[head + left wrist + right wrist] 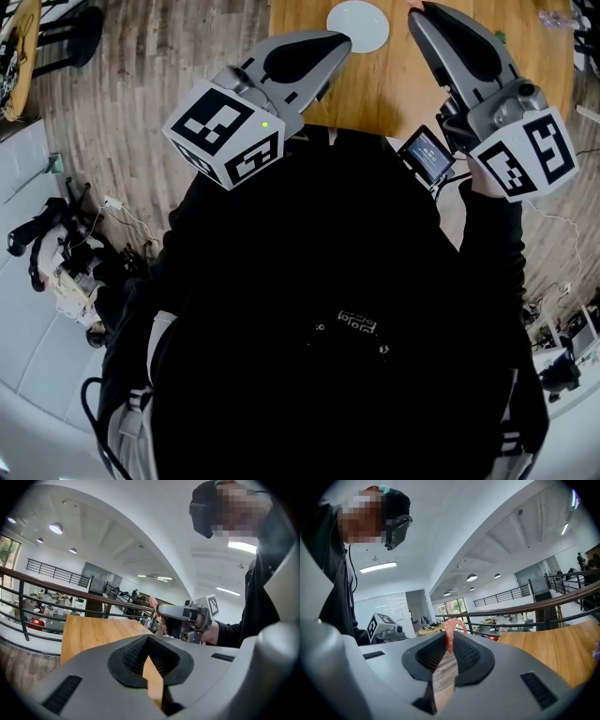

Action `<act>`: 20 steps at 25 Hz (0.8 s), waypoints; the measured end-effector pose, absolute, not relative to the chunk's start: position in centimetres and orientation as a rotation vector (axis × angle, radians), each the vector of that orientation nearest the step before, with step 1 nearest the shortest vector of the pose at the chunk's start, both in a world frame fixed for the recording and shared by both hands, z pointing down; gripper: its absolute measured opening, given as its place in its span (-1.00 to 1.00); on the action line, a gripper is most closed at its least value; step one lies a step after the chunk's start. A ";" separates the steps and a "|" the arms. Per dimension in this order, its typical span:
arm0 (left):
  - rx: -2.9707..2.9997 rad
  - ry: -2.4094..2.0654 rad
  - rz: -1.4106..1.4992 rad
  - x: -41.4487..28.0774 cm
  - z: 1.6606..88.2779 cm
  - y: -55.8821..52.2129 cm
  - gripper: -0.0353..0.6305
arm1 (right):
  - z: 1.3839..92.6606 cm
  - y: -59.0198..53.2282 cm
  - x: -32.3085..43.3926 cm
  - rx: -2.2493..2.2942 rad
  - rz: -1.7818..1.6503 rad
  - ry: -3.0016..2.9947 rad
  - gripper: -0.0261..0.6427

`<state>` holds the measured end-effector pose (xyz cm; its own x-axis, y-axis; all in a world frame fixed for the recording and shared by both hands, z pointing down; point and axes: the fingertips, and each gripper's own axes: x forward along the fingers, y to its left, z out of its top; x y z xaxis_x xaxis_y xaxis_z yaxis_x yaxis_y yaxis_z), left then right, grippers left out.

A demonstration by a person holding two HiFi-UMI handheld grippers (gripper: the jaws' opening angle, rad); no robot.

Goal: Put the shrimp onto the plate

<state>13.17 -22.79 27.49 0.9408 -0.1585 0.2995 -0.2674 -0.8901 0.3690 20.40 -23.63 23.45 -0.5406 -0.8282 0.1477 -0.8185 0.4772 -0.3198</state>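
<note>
At the far left of the head view runs a wood-plank floor (141,66), and next to it the person's dark-sleeved arm carries the left gripper (342,39), its marker cube (225,131) turned toward the camera. That gripper's tips reach over the near edge of the wooden bench (375,84), just beside the left rim of a white plate (361,28). In the left gripper view the left gripper (149,638) has its ribbed pads meeting at the tips, with only a narrow wedge of bench wood showing behind them and nothing between them. Right of the plate in the head view, the right gripper (417,9) points to the top edge of the picture, its tips just beside the plate's right rim; a small lit screen (427,153) and a second marker cube (525,155) sit at its rear. In the right gripper view the right gripper (449,641) is closed on the shrimp (451,629), which is pink-orange and pinched by one end between the pad tips. Its free end curls up and over past the jaws. So the shrimp is in the right gripper, off the plate and near that plate's right side.
</note>
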 end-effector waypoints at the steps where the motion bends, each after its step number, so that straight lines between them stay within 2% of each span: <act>1: 2.689 -0.291 0.361 13.3 27.3 -23.1 -0.90 | 23.0 -23.9 20.4 -1.504 -0.543 2.675 -0.75; 20: 2.691 -0.200 0.397 12.4 28.9 -26.3 -0.90 | 24.3 -26.2 19.5 -1.599 -0.601 2.659 -0.75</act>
